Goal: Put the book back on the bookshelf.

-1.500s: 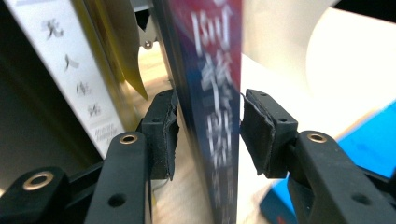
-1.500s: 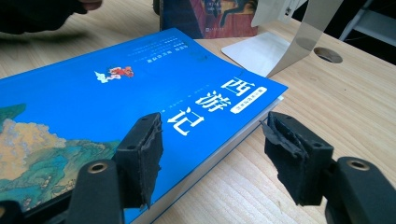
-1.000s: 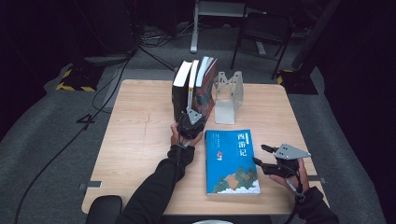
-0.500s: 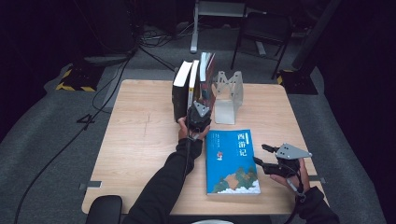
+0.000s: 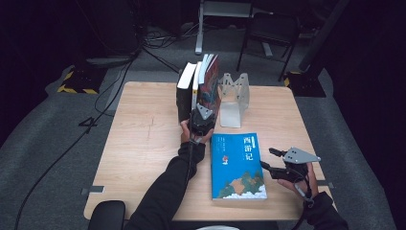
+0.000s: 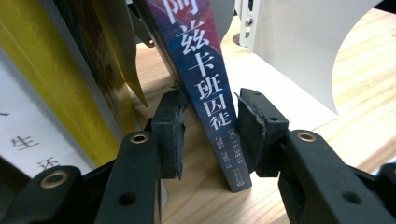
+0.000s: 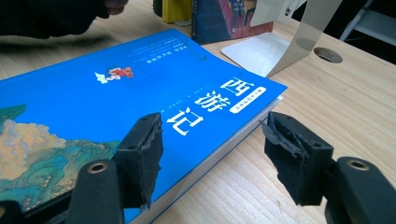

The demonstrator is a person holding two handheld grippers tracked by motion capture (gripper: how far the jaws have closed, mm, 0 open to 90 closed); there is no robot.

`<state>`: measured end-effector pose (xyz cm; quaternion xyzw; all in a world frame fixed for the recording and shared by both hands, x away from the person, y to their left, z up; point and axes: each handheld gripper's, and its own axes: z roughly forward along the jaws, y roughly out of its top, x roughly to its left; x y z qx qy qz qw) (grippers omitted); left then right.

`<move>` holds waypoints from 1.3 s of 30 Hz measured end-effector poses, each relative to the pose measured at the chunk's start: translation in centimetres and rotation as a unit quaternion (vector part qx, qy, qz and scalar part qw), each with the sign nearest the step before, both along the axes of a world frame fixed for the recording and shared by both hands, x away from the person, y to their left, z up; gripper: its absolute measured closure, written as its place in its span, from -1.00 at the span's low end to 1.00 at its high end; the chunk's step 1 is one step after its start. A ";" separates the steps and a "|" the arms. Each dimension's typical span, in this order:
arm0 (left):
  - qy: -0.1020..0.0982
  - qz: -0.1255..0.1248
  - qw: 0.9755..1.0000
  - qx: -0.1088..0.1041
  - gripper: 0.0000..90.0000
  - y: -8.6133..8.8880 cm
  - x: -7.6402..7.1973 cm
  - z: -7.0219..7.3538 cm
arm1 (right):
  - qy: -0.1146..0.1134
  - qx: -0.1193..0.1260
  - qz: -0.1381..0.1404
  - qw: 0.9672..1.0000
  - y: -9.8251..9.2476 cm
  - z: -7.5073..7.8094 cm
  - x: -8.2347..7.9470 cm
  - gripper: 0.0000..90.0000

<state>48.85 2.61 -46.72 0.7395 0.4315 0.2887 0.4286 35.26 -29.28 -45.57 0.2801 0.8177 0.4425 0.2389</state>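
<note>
my left tool [image 6: 208,135] straddles the dark book's [image 6: 210,88] spine, which leans in the row ahead; its jaws have just been opening, pads now a hair off it, so it rests on its neighbours. bookend [image 6: 299,51] just right, yellow book [image 6: 51,79] left. right tool [image 7: 212,149] hangs half-wide over the blue book's [image 7: 116,98] corner on the surface [image 7: 336,107].

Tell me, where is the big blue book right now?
The blue book lies flat on the near right part of the wooden table in the high view, just in front of the white metal bookend, with the right gripper beside its right edge.
</note>
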 end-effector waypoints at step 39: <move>0.031 -0.190 0.976 0.098 0.23 3.5 -6.1 -0.5 | 0.012 -0.014 0.010 1.000 0.1 -0.2 -0.5 -0.18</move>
